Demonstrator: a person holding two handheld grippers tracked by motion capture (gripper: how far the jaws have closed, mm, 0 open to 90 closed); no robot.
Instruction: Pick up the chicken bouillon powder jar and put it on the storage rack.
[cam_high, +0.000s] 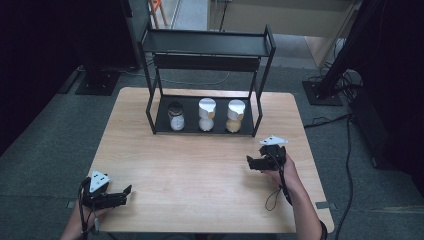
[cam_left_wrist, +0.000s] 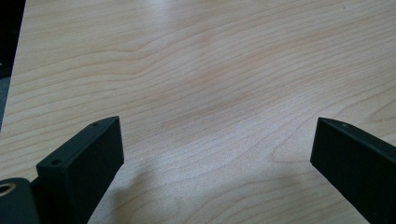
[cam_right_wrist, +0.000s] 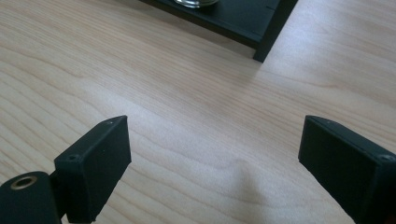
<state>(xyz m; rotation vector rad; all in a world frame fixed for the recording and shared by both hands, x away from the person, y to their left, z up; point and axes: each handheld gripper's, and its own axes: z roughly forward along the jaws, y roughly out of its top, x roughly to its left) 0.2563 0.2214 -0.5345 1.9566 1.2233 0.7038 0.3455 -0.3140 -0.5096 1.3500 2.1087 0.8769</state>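
Three jars are standing in a row on the bottom tray of the black rack at the far side of the table: a dark-lidded jar at the left, a white-lidded jar in the middle and another, the right jar, lined up so each can be taken from the front between the posts. The right gripper is hanging low over the wood just in front of the rack's right post, nearest the right jar, its jaws standing wide apart with nothing between them, probably readied for a jar's width. The left gripper is resting at the near left edge, well apart from the rack, jaws also gaping and gripping nothing, seemingly parked out of the way.
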